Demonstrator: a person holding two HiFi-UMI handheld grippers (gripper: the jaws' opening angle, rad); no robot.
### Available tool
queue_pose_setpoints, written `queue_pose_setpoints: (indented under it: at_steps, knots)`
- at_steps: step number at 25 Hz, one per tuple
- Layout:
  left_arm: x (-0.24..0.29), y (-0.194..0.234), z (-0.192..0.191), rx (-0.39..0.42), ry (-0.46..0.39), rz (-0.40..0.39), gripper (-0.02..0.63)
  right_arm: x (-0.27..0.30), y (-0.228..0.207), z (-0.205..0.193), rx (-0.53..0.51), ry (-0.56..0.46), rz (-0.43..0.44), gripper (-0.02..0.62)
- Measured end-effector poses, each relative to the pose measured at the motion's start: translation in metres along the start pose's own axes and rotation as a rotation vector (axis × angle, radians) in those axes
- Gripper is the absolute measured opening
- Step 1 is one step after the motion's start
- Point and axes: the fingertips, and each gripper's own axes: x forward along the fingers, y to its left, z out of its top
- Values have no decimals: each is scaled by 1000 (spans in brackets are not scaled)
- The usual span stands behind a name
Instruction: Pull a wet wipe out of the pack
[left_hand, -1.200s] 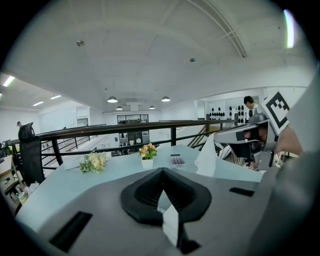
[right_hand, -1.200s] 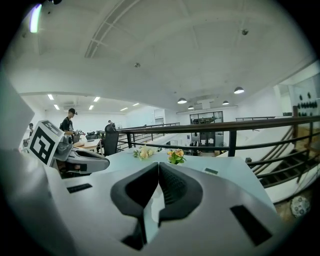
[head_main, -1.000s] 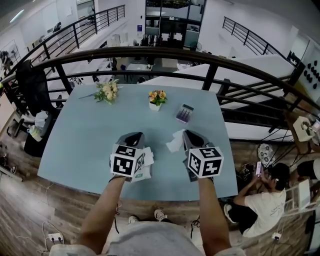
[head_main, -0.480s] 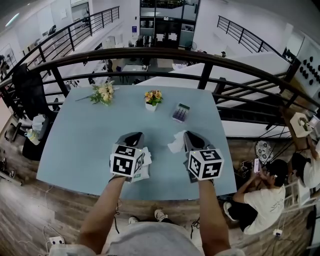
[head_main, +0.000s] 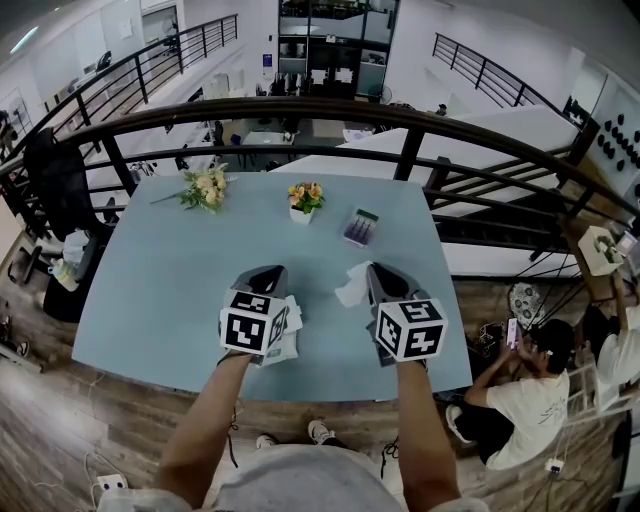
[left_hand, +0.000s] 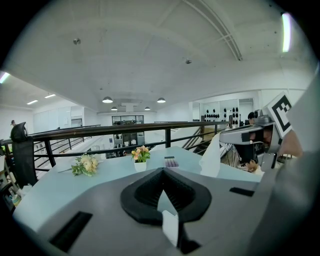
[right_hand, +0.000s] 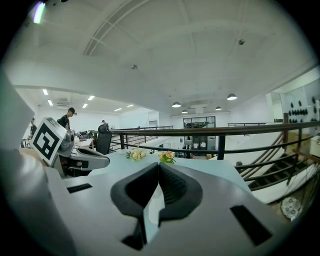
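Observation:
My left gripper (head_main: 265, 273) hovers over the pale blue table (head_main: 160, 290), shut on a white edge of the wet wipe pack (head_main: 293, 328), which shows under and to the right of its marker cube. In the left gripper view a white strip (left_hand: 170, 226) sits pinched between the closed jaws of this gripper (left_hand: 162, 176). To its right, my right gripper (head_main: 376, 270) is shut on a white wet wipe (head_main: 352, 285), which hangs from its tips clear of the pack. The left gripper view also shows that wipe (left_hand: 212, 157) dangling. A pale sliver lies between the closed right gripper (right_hand: 159, 169) jaws.
A loose bouquet (head_main: 208, 187), a small white pot of orange flowers (head_main: 306, 199) and a small purple box (head_main: 363, 227) stand at the table's far side. A dark railing (head_main: 400, 120) runs behind it. People sit on the lower floor at the right (head_main: 530, 395).

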Motion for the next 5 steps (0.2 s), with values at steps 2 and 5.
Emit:
queue_pose_setpoints:
  at_steps: [2,5]
  knots:
    - [1,-1,1,1,-2,-2,-6,-1,-1,0,1,-2,0,8]
    - [1,-3,1,2,-4,-3,-6,-2,-2,1,1,-5,0,8]
